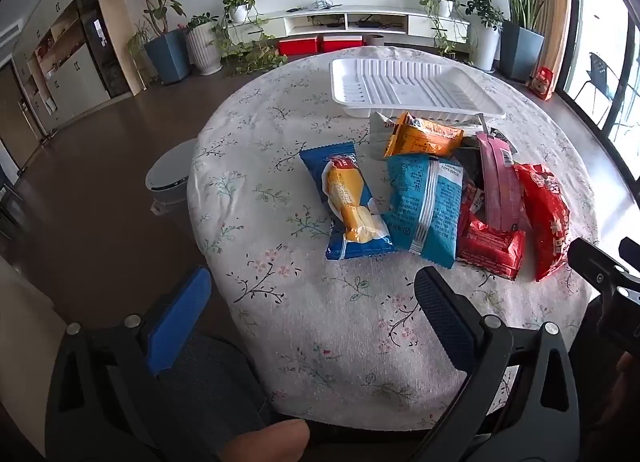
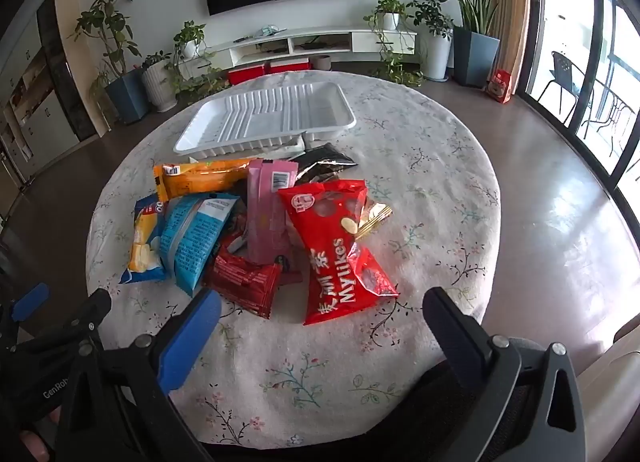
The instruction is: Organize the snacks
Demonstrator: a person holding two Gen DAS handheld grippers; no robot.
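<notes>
The snacks lay in a loose heap at the centre of the right wrist view, on the round cloth-covered surface, none of them yet in the white tray just above the heap. Judging by that, the sorting had not started: the step in hand looked like picking a first packet.

The left tool hung at the bottom of its frame with its fingers spread wide and nothing between them. The right tool stood the same way, apart and empty, just short of the red bag.

That bag ran lengthwise from upper left to lower right of the frame, its lower end towards the right tool. The pink packet stood nearly top to bottom, and the orange packet lay crosswise. The next move would call for closing on one outer packet across its narrow width. A dark packet near the tray's edge was probably another snack, though too overlapped to tell.
</notes>
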